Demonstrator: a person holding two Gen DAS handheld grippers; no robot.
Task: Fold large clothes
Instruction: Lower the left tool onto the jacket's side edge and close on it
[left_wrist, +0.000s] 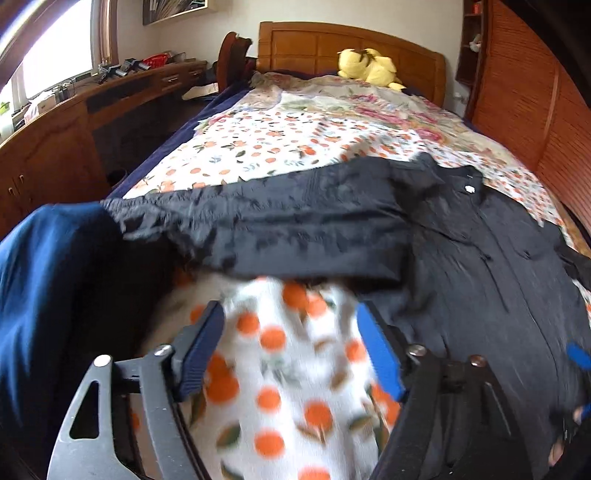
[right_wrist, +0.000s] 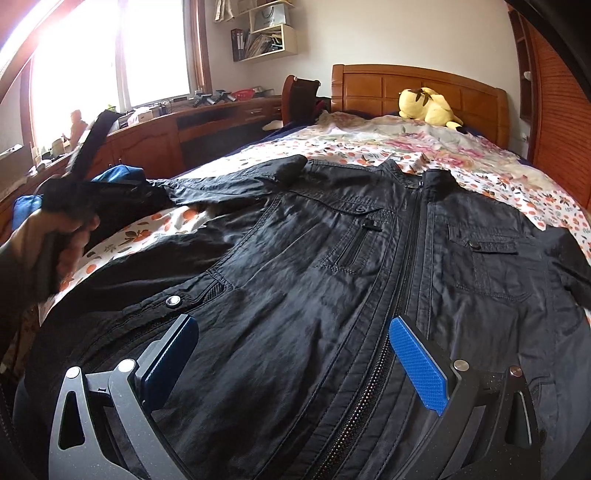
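A black zip jacket (right_wrist: 332, 266) lies front up and zipped on the bed, collar toward the headboard. Its left sleeve (left_wrist: 266, 229) stretches out sideways toward the bed's left edge. My left gripper (left_wrist: 290, 317) is open and empty, over the orange-print sheet (left_wrist: 280, 369) just below that sleeve. It also shows in the right wrist view (right_wrist: 62, 206), blurred, in a hand. My right gripper (right_wrist: 291, 332) is open and empty, over the jacket's lower front beside the zip (right_wrist: 402, 266).
A yellow plush toy (right_wrist: 428, 107) lies by the wooden headboard (right_wrist: 413, 85). A wooden desk (left_wrist: 74, 122) with clutter runs along the left wall under the window. A blue cloth (left_wrist: 40, 280) hangs at the bed's left edge. A slatted wooden wardrobe (left_wrist: 532, 96) stands on the right.
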